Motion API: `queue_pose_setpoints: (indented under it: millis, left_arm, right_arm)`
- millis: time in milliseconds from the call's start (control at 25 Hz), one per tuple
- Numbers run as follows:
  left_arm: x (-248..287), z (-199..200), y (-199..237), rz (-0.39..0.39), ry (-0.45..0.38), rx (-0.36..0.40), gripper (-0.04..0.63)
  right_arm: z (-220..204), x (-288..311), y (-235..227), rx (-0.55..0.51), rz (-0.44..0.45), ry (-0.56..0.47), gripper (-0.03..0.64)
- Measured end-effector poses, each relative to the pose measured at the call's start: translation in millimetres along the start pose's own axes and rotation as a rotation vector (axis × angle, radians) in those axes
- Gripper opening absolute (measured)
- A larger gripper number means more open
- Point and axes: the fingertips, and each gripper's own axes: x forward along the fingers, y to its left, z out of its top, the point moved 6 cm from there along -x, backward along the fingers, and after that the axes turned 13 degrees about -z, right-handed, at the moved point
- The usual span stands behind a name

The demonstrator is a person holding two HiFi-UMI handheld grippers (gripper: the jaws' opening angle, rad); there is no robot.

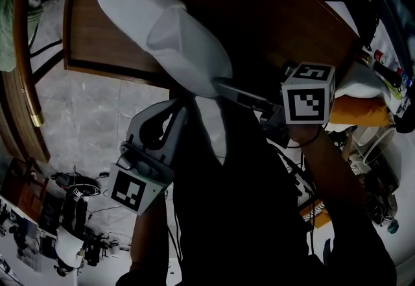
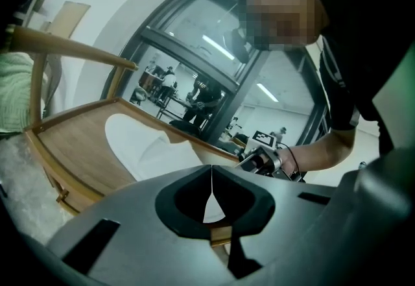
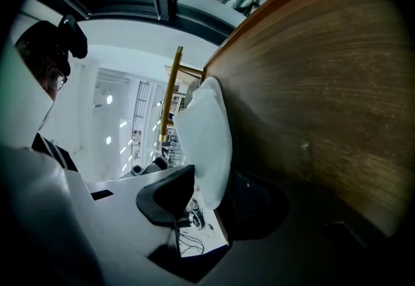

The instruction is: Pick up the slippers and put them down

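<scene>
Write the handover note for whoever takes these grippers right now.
Left gripper: shut, empty, held off the table, on the person's side.
Right gripper: shut on the heel end of the slipper.
Slipper: white, toe over the table, heel past its near edge; cannot tell whether it is lifted.
Done: slipper gripped.
Left: put it down and release. Only one slipper is in view.

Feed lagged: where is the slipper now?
Head view, upper centre: the slipper lies on the wooden table, one end clamped in the right gripper.
</scene>
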Motion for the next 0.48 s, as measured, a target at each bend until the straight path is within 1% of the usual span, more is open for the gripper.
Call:
queue_pose_setpoints:
  millis: [200,360,480]
  left_arm:
    - [-1.5,-2.5,0.8,-0.001,-0.003,-0.006,0.012]
    - [-4.0,-6.2,1.3,0.003,0.008,-0.002,0.012]
    - [-4.9,-12.5,1.7,0.006,0.028,0.004,0.012]
  right_arm:
    - [-0.8,3.9,0.6,0.008,0.012,0.007,0.175]
    - [-1.1,3.8,-2.4,0.007,0.008,0.000,0.097]
    - [-1.7,3.3,-3.5,0.013,0.015,-0.006,0.089]
